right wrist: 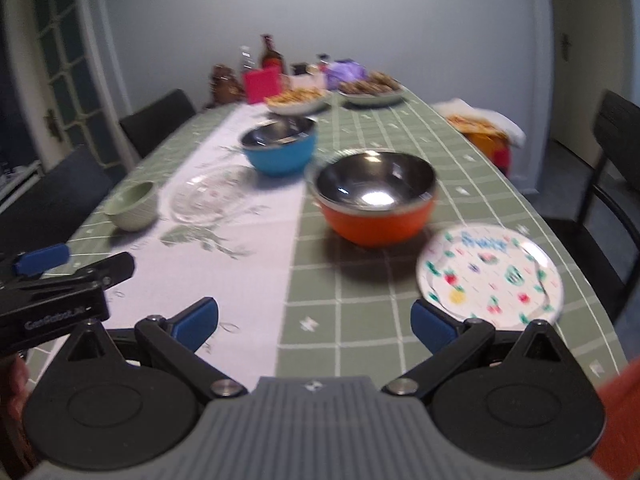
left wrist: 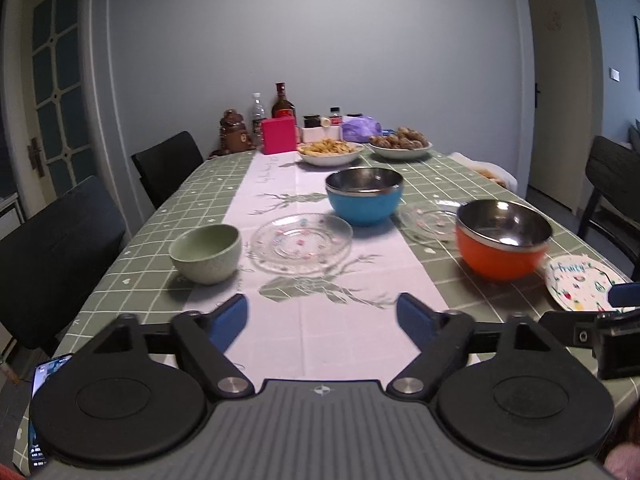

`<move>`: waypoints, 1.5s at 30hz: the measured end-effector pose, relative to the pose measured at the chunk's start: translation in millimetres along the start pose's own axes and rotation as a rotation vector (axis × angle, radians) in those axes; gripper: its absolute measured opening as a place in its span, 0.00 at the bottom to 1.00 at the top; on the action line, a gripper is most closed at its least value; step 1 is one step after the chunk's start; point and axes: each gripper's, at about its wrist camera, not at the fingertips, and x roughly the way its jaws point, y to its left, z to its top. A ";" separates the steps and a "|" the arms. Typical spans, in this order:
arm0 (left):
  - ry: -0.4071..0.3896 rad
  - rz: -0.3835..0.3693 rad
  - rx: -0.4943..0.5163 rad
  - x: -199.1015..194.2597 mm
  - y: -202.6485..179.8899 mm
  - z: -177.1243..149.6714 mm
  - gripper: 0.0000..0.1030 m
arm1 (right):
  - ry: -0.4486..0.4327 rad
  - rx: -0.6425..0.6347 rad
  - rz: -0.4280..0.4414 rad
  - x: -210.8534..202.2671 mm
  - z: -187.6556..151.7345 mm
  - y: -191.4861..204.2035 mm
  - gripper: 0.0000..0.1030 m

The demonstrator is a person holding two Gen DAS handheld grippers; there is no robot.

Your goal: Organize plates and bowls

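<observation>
Right wrist view blurs throughout; we cannot read the lettering on the fruit plate [right wrist: 490, 274]. In the left view its near edge hides behind the right gripper [right wrist: 314, 322]; the phone [left wrist: 46, 412] is cropped.

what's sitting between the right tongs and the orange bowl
Nothing visible. The right tongs are open and empty, and only bare tablecloth lies between them and the orange bowl. The fruit-print plate sits off to the right of that path, not in it.
</observation>
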 end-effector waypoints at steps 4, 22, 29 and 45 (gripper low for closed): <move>0.031 -0.029 -0.052 6.3 11.3 12.1 0.87 | 0.003 -0.021 0.085 13.5 12.6 1.7 0.97; 0.041 0.052 -0.221 83.8 54.4 63.8 0.68 | -0.034 -0.111 0.178 101.2 99.4 31.2 0.68; 0.044 0.077 -0.303 119.2 70.9 40.4 0.47 | 0.066 0.062 0.204 155.3 97.0 32.8 0.54; 0.099 0.155 -0.363 160.5 80.6 22.8 0.34 | 0.101 0.098 0.173 215.8 97.8 40.1 0.49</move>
